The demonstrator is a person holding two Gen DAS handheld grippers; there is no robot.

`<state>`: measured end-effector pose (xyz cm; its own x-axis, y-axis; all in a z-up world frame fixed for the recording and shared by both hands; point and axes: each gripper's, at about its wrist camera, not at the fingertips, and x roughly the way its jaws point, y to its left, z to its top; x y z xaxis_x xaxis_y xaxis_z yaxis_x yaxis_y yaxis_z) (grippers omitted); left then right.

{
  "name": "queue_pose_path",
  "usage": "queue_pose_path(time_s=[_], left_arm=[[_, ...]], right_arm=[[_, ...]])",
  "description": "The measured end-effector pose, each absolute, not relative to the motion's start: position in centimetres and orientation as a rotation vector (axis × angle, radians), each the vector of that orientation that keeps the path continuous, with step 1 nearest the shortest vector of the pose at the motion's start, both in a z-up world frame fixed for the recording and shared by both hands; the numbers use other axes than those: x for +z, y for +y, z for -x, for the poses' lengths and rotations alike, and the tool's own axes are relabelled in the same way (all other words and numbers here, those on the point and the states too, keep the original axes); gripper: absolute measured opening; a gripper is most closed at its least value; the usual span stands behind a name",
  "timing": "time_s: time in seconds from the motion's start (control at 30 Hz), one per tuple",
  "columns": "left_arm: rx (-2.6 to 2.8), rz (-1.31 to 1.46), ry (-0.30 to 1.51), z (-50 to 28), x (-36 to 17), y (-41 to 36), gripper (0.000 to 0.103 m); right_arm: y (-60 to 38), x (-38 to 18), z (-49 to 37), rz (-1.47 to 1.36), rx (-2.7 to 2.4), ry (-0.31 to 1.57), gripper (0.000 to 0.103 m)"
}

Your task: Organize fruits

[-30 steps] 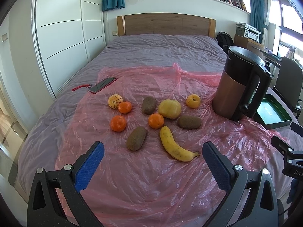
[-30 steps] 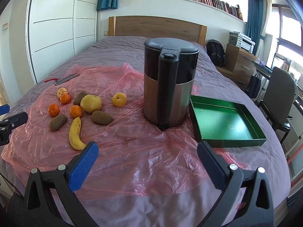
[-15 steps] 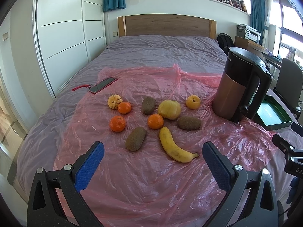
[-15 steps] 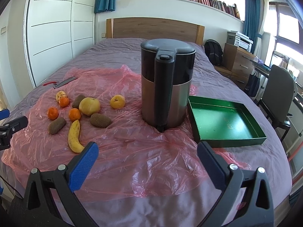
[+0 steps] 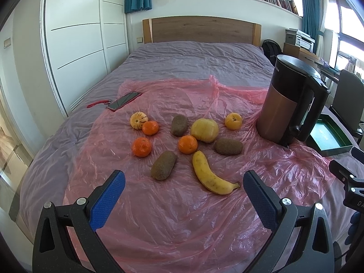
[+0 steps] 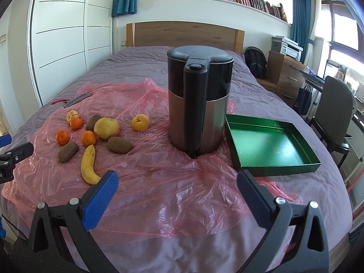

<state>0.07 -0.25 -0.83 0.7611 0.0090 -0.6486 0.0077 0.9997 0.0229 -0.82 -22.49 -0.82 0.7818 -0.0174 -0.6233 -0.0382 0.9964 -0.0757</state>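
Step in hand, as judged: first pick. Left gripper, jaws apart, empty. Right gripper, jaws apart, empty. Banana just ahead of left gripper, on pink sheet; take it across its middle, squeezing gently. Tray empty, right of kettle.

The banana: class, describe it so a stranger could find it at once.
Find the pink plastic sheet on the bed, left of the tall kettle. At the near edge of the fruit cluster lies the banana, the only long, curved yellow fruit.
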Motion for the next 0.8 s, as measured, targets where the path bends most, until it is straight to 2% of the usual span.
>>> queue_pose_path(time_s=[0.8], left_arm=[[0.033, -0.127, 0.709, -0.4, -1.9, -1.2, 0.102]], right_arm=[[-22.7, -3.0, 0.5, 0.074, 0.008, 0.702, 0.103]])
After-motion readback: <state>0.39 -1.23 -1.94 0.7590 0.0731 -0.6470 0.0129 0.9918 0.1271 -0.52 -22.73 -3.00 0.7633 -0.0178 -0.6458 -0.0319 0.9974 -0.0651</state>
